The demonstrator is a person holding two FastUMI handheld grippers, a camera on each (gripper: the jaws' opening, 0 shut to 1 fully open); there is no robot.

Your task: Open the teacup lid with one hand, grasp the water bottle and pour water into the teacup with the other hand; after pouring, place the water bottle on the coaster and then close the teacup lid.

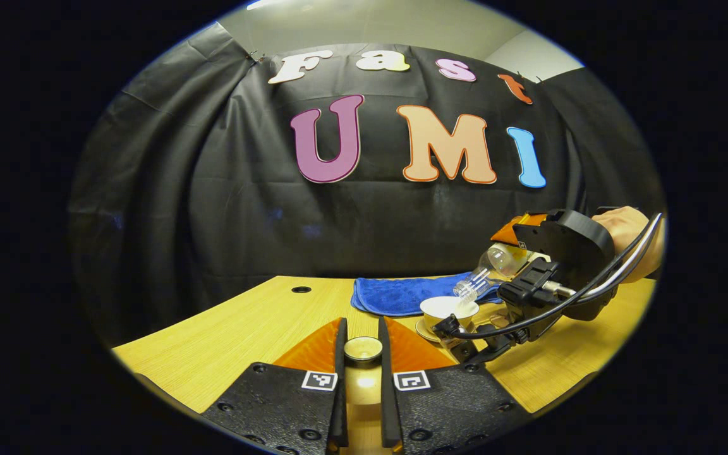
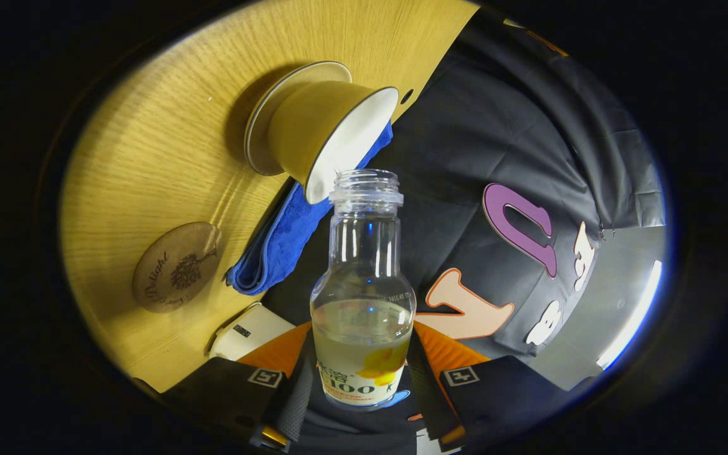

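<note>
The teacup (image 1: 447,308) stands uncovered on its saucer (image 2: 263,136) on the wooden worktop (image 1: 244,328), just in front of a blue cloth (image 1: 395,294). The right hand-held gripper (image 2: 364,385) clasps the water bottle (image 2: 364,303), tipped with its open mouth over the teacup's rim. The left hand-held gripper (image 1: 363,354) grips the teacup lid (image 1: 363,348) near the teacup; a round coaster (image 2: 177,265) lies beside the cloth.

In the left gripper view, the right hand-held gripper (image 1: 515,265) hides most of the water bottle (image 1: 487,268) and part of the saucer (image 1: 424,330). The hand (image 1: 632,237) holding it is cut off at the edge. In the right gripper view, the bottle's base sits hidden between the fingers (image 2: 297,392).
</note>
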